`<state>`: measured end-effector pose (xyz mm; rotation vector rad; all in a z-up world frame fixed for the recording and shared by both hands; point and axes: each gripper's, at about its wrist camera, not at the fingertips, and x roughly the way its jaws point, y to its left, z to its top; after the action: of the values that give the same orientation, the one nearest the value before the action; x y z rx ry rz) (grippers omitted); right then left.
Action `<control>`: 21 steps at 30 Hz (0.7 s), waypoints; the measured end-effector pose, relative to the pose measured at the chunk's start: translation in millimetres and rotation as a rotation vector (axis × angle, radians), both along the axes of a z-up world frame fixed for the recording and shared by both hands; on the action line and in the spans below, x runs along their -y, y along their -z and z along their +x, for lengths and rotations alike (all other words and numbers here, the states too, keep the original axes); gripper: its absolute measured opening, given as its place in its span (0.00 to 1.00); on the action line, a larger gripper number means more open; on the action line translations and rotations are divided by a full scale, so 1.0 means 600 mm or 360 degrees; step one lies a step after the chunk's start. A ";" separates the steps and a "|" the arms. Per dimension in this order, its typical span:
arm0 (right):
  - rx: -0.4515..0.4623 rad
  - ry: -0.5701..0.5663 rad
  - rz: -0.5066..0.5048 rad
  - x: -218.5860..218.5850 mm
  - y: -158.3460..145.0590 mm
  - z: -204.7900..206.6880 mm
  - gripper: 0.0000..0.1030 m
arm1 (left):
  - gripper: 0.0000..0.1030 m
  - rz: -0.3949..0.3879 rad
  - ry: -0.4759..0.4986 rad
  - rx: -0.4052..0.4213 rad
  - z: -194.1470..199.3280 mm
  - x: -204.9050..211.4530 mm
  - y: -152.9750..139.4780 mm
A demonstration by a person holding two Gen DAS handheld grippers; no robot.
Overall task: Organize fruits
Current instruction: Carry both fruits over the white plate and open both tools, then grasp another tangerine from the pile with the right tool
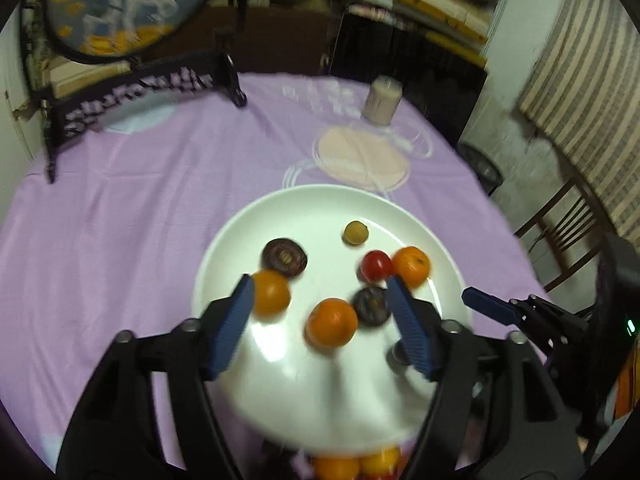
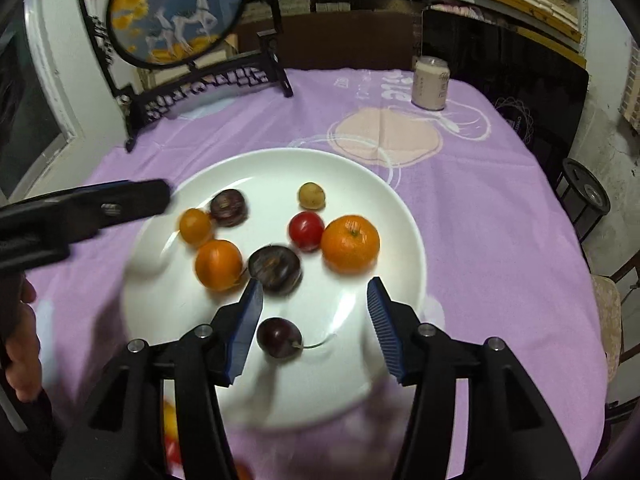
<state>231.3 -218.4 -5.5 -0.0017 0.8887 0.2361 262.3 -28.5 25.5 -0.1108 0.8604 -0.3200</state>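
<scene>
A: Both grippers, left gripper (image 1: 320,292) and right gripper (image 2: 316,294), stand open and hold nothing above the white plate (image 2: 400,216) of fruits.

B: Only the right wrist view shows the dark cherry (image 2: 279,337), near on the plate.

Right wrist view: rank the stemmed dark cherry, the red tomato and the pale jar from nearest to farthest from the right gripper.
From the right gripper:
1. Dark cherry, between its open fingers.
2. Red tomato, mid-plate.
3. Pale jar, far on the tablecloth.
</scene>
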 end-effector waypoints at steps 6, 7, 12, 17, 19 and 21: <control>0.0062 -0.0040 0.0101 0.001 -0.023 -0.124 0.56 | 0.76 0.0031 -0.0133 0.0153 -0.149 -0.071 -0.011; 0.0059 -0.0045 0.0102 0.000 -0.025 -0.135 0.56 | 0.76 0.0028 -0.0156 0.0147 -0.169 -0.083 -0.005; 0.0095 -0.0074 0.0048 -0.017 -0.039 -0.187 0.56 | 0.76 0.0007 -0.0218 0.0098 -0.227 -0.126 0.017; 0.0024 -0.0087 0.0011 -0.029 -0.017 -0.216 0.56 | 0.76 0.0005 -0.0227 0.0075 -0.270 -0.142 0.032; -0.0021 -0.0097 0.0001 -0.037 -0.003 -0.222 0.56 | 0.76 0.0008 -0.0216 0.0057 -0.280 -0.143 0.040; -0.0046 -0.0112 -0.0006 -0.043 0.009 -0.232 0.56 | 0.76 0.0015 -0.0203 0.0047 -0.284 -0.140 0.043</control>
<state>92.3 -192.5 -10.9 -0.0335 0.9188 0.3007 92.1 55.3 -0.4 -0.1508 0.8219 -0.1977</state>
